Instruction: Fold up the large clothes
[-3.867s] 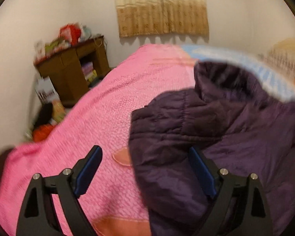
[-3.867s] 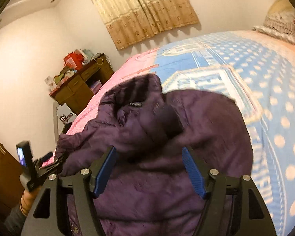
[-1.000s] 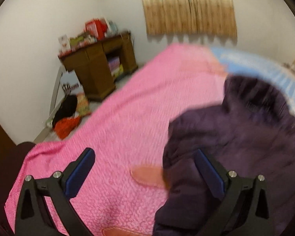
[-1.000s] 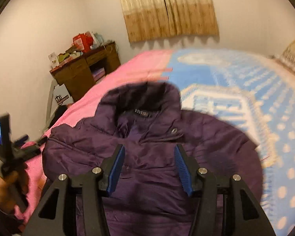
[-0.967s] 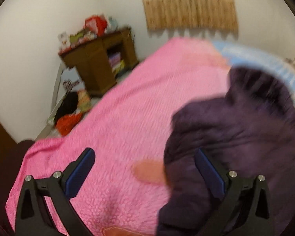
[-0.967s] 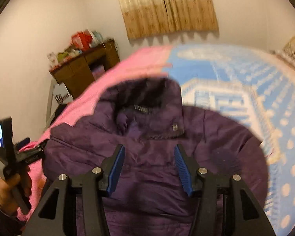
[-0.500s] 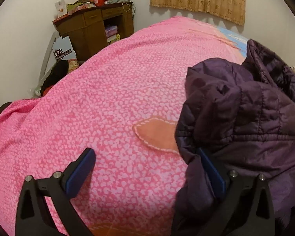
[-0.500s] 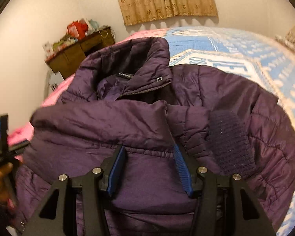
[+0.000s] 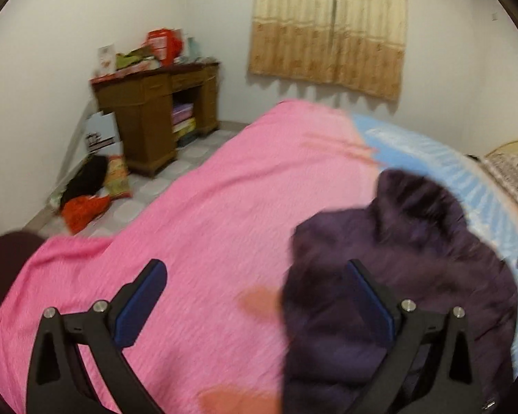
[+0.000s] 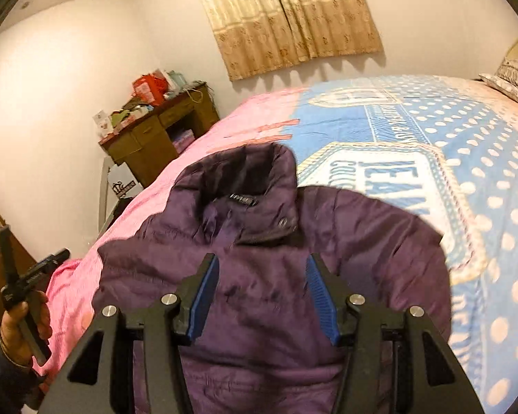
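A dark purple puffer jacket lies on the bed, collar toward the far wall, its sleeves folded in over the body. It also shows in the left wrist view at the right. My right gripper hovers above the jacket's chest, jaws partly open with nothing between them. My left gripper is wide open and empty above the pink cover at the jacket's left edge; its right finger overlaps the jacket. In the right wrist view the left gripper shows at the far left, held in a hand.
The bed has a pink cover on the left and a blue dotted one on the right. A pillow lies at the far right. A cluttered wooden desk and bags on the floor stand left of the bed. A curtain hangs behind.
Both grippers have risen and drawn back from the jacket. The right gripper, low against the folded sleeve half a second ago, is now higher above the chest.
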`<state>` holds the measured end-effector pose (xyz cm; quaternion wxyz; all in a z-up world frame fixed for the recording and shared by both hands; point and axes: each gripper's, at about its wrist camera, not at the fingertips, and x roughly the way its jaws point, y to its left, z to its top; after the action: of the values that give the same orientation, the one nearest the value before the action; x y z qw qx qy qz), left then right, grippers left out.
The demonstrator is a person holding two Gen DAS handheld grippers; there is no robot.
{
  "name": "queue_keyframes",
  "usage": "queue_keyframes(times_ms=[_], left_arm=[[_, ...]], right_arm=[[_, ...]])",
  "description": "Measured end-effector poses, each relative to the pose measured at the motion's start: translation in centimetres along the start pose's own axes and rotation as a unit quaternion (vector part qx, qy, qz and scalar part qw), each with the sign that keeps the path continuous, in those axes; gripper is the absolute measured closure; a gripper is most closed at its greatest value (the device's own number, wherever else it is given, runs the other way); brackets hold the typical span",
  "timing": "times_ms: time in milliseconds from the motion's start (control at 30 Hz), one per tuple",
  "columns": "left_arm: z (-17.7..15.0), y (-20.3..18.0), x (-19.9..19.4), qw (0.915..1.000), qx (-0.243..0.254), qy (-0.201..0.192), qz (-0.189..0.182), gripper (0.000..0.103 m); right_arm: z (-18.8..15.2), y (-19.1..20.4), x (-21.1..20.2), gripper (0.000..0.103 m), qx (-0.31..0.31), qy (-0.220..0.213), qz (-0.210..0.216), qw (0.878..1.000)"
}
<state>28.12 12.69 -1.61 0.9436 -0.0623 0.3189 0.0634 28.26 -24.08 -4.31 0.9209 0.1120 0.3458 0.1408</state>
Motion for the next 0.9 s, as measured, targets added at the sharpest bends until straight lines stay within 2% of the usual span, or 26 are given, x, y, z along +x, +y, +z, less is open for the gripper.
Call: queue_keyframes(times_ms=[167,300,533,633,700,900], left_arm=[[4.3,-4.6,3.3,0.9982,0.044,-0.004,-0.04,0.0],[6.0,-8.6,7.0,0.9949,0.069,0.027,-0.068,0.0],[8.6,-14.0,13.5,0.9887,0.12,0.062,-0.065,0.0],[8.7,-14.6,15.9,0.9846,0.122,0.096,-0.08,0.002],[8.4,-15.0,17.4,0.9813,0.123,0.118,-0.09,0.01],[7.3,-15.9,18.8,0.9756,0.137,0.137,-0.104,0.015]], right_arm=[[4.5,-0.5,1.4,0.048,-0.006,0.012,-0.009,1.0],[8.2,-0.8,5.4,0.048,-0.015,0.036,-0.003,0.999],[11.8,-1.3,13.7,0.048,-0.019,0.074,-0.006,0.997],[12.8,-0.8,16.2,0.048,-0.037,0.08,-0.012,0.996],[13.5,-0.5,17.7,0.048,-0.045,0.086,-0.01,0.995],[13.9,-0.3,20.9,0.048,-0.081,0.119,-0.024,0.989]])
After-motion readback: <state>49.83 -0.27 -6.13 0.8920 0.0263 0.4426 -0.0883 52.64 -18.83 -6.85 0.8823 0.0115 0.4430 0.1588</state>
